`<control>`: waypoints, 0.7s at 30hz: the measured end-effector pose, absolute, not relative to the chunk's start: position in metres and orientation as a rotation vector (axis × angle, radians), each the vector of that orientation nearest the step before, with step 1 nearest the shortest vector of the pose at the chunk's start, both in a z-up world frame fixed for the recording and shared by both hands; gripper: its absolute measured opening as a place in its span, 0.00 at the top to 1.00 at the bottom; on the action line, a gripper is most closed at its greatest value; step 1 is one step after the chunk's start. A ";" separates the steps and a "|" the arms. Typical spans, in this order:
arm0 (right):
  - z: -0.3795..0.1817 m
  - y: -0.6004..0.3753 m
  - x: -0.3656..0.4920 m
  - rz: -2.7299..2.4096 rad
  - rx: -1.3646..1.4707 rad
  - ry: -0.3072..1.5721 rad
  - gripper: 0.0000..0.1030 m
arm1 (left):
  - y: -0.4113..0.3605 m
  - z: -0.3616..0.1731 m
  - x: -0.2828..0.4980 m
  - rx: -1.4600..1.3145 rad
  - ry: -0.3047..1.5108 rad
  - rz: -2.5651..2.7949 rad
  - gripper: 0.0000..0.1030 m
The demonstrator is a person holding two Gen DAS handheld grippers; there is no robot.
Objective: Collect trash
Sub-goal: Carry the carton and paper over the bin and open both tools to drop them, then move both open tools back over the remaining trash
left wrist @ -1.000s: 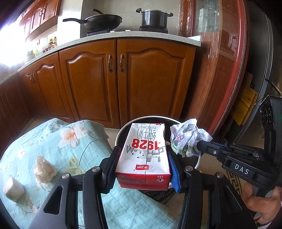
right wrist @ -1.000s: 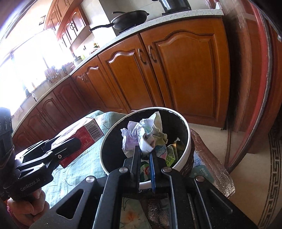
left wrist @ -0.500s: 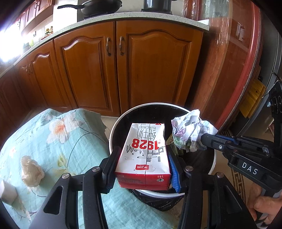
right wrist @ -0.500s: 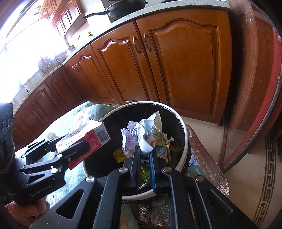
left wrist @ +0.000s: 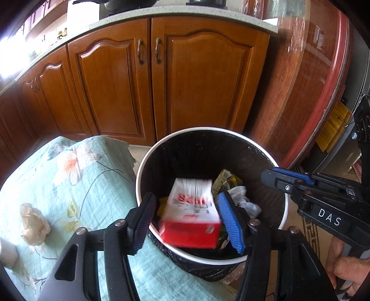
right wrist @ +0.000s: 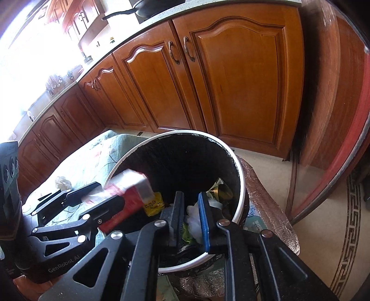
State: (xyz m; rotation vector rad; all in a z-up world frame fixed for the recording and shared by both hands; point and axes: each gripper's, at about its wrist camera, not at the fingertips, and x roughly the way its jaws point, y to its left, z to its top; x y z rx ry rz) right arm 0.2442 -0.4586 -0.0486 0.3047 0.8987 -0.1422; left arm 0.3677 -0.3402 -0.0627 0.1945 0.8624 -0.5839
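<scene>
carton point(left wrist: 190, 214): red-white, blurred, seemingly loose over bin point(left wrist: 259, 150) | left gripper point(left wrist: 187, 222) released | right gripper point(right wrist: 190, 222) released

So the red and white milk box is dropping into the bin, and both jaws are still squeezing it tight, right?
Not quite. The milk box is dropping into the bin, but the left gripper has its jaws spread, with gaps beside the blurred box. The left wrist view shows it.

Wooden cabinet doors point(left wrist: 148, 76), speckled countertop point(left wrist: 175, 14), floral cloth point(left wrist: 76, 185)
</scene>
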 end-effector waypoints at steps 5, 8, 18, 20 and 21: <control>-0.038 -0.457 0.232 -0.136 0.325 0.845 0.47 | -0.313 -0.053 0.356 0.129 0.833 -0.564 0.32; -0.033 -0.454 0.220 -0.126 0.367 0.794 0.23 | -0.285 -0.051 0.344 0.069 0.820 -0.535 0.23; -0.029 -0.405 0.192 -0.040 0.430 0.724 0.05 | -0.186 -0.059 0.291 -0.093 0.840 -0.375 0.14; -0.032 -0.392 0.190 -0.012 0.444 0.734 0.05 | -0.167 -0.058 0.279 -0.106 0.837 -0.348 0.13; -0.033 -0.386 0.189 -0.001 0.448 0.743 0.05 | -0.158 -0.058 0.275 -0.106 0.834 -0.334 0.13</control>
